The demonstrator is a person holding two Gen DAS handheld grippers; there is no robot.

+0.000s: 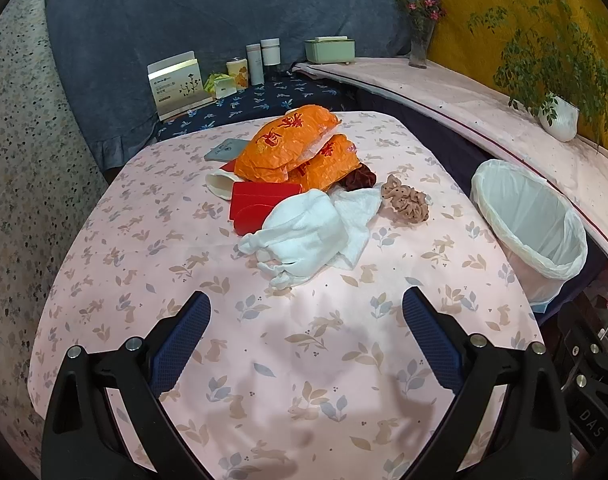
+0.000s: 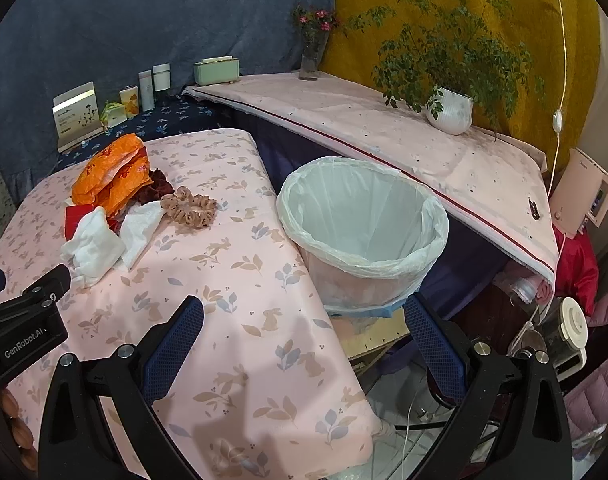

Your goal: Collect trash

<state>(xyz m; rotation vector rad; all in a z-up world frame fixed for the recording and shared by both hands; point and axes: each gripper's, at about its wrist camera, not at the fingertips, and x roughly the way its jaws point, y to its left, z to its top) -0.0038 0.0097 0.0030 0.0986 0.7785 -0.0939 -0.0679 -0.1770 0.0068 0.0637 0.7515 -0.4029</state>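
A heap of trash lies on the pink rabbit-print table (image 1: 263,360): orange wrappers (image 1: 291,148), red card pieces (image 1: 255,204), crumpled white tissues (image 1: 308,232), a beige scrunchie (image 1: 408,204) and a dark red one (image 1: 360,178). A bin lined with a white bag (image 1: 532,224) stands at the table's right edge. My left gripper (image 1: 306,308) is open and empty, short of the tissues. My right gripper (image 2: 304,312) is open and empty, near the bin (image 2: 364,232). The heap shows in the right wrist view too, with the orange wrappers (image 2: 111,172) and tissues (image 2: 99,248). The left gripper's body (image 2: 23,320) shows at the left.
A dark blue shelf behind holds a card box (image 1: 175,84), a tin, bottles (image 1: 263,56) and a green box (image 1: 330,50). A pink ledge (image 2: 384,132) carries a flower vase (image 2: 312,52) and a potted plant (image 2: 450,108). Appliances and cables sit on the floor at the right (image 2: 564,332).
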